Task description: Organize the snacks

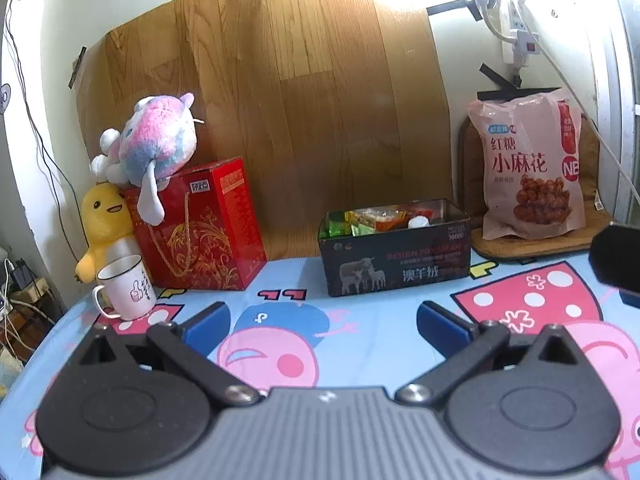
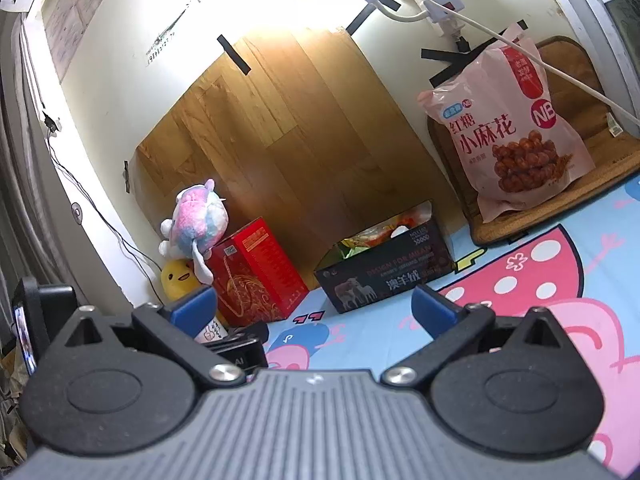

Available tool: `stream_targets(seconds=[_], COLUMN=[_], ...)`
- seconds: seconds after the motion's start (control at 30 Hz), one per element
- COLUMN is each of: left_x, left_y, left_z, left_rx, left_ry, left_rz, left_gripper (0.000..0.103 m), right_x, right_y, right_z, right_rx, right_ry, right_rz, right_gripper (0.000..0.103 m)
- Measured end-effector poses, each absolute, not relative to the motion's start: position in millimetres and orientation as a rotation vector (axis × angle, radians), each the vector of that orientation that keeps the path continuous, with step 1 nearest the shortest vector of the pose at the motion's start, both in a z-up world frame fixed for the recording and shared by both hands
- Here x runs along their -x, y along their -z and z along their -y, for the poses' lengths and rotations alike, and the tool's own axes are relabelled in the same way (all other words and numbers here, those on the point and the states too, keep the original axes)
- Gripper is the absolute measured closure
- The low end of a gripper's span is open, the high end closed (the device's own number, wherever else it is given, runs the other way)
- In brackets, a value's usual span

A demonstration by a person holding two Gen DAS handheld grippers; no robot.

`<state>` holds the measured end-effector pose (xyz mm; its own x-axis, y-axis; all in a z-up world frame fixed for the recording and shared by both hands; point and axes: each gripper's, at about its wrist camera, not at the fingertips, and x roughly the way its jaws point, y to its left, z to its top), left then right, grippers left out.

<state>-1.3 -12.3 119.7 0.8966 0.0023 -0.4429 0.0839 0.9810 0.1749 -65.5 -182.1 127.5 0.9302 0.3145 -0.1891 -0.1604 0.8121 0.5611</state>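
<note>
A dark open box (image 1: 396,256) stands on the cartoon tablecloth (image 1: 360,320) and holds several small wrapped snacks (image 1: 380,216). The box also shows in the right wrist view (image 2: 384,276). A large pink snack bag (image 1: 528,168) leans upright at the back right on a brown mat; it shows too in the right wrist view (image 2: 508,136). My left gripper (image 1: 324,316) is open and empty, low over the cloth in front of the box. My right gripper (image 2: 316,304) is open and empty, tilted, also short of the box.
A red gift box (image 1: 204,228) stands at the back left with a pink-blue plush (image 1: 156,144) on top and a yellow plush (image 1: 104,224) beside it. A white mug (image 1: 126,288) stands in front. A wood-pattern board (image 1: 280,100) covers the wall behind.
</note>
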Motion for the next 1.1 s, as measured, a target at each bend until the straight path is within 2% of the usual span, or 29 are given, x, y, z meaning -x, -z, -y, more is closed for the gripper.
stream_targets(seconds=[1.1], left_x=[-3.0], left_y=[-109.7], left_z=[13.8], left_rx=[-0.201], left_ry=[0.051], left_rz=[-0.525], left_gripper=[0.0], right_x=[63.6], right_y=[-122.4], right_z=[179.7], right_rx=[-0.578], right_ry=[-0.256], right_rz=[-0.304], right_gripper=[0.0])
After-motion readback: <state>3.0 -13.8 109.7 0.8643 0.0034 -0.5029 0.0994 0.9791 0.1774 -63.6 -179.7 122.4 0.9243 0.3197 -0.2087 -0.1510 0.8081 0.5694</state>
